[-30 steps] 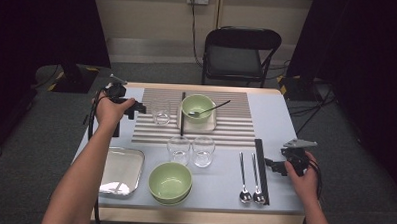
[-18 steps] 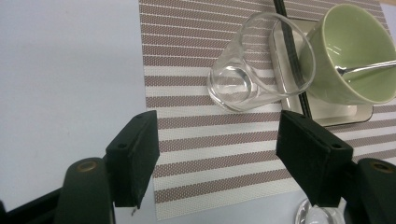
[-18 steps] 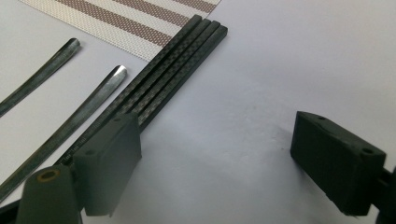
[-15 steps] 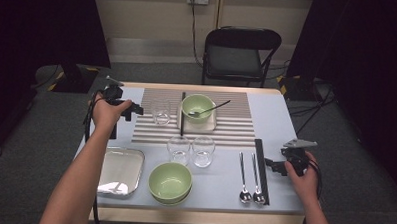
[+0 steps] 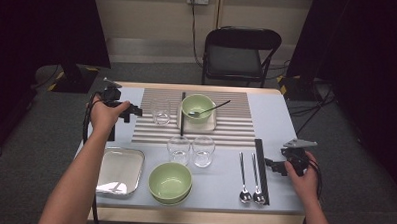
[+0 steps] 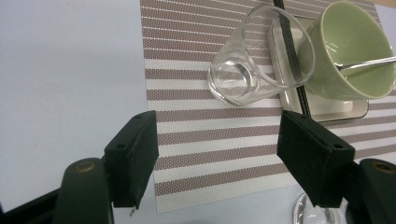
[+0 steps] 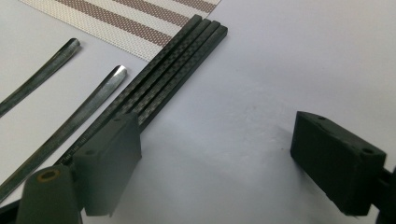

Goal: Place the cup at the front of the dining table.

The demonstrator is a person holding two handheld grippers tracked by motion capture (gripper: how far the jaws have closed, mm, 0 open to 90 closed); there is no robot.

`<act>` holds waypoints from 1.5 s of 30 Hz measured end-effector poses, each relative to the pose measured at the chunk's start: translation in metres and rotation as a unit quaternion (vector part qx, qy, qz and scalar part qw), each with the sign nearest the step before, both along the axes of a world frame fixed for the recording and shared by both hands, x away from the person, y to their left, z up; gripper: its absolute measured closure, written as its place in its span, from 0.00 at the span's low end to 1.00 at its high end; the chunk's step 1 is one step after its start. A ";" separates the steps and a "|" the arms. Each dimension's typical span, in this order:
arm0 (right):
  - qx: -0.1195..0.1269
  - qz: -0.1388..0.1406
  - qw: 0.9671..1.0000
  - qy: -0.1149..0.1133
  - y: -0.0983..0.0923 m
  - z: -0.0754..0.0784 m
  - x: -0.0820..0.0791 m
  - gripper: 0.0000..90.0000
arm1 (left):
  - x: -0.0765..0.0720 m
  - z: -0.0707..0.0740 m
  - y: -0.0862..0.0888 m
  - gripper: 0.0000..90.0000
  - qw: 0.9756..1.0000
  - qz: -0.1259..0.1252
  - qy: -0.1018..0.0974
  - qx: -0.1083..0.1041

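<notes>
- The clear glass tumbler [image 5: 161,111], round with a thick base, stands upright on the striped woven placemat [image 5: 150,133] toward the table's far left, its smooth wall see-through in the left gripper view [image 6: 252,60]
- The left gripper [image 5: 131,111] hovers just left of the tumbler, near it but apart, its two flat black blocky jaws spread wide with nothing between them [image 6: 217,161]
- Just right of the tumbler a black chopstick [image 5: 182,114] lies along a pale square plate [image 5: 211,126]; on the plate sits a glossy green bowl [image 5: 196,107] with a metal spoon [image 5: 210,110] leaning out of it
- At the mat's near edge stand two more clear glasses [image 5: 191,151]; a second green bowl [image 5: 170,182] and a shiny square metal tray [image 5: 118,170] sit by the table's near edge
- The right gripper [image 5: 275,164] is over the table's near right edge, jaws spread and empty [image 7: 215,163], beside a bundle of matt black textured chopsticks [image 7: 175,77] and two slim steel spoons [image 5: 249,179]
</notes>
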State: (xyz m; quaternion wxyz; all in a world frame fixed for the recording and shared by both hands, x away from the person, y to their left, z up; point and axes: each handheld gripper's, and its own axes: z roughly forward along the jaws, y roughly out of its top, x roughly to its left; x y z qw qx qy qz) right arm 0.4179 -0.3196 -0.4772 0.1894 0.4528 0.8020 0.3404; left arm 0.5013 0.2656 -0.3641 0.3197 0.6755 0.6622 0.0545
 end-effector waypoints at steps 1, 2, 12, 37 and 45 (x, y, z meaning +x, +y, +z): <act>0.000 0.000 1.000 0.000 0.000 0.000 0.000 0.17 | 0.000 0.000 0.000 0.33 1.000 0.000 0.000 0.000; 0.000 0.000 1.000 0.000 0.000 0.000 0.000 0.17 | -0.001 0.000 0.001 0.33 1.000 0.002 -0.004 -0.003; -0.001 0.000 1.000 0.000 0.000 0.000 0.000 0.17 | -0.008 -0.001 0.010 0.33 1.000 0.008 -0.004 -0.001; -0.001 0.001 1.000 0.000 0.000 0.000 0.000 0.17 | -0.022 -0.006 0.021 0.33 1.000 0.006 -0.001 0.004; 0.000 0.000 1.000 0.000 0.000 0.000 0.000 0.17 | -0.025 -0.008 0.023 0.32 1.000 0.007 -0.002 0.003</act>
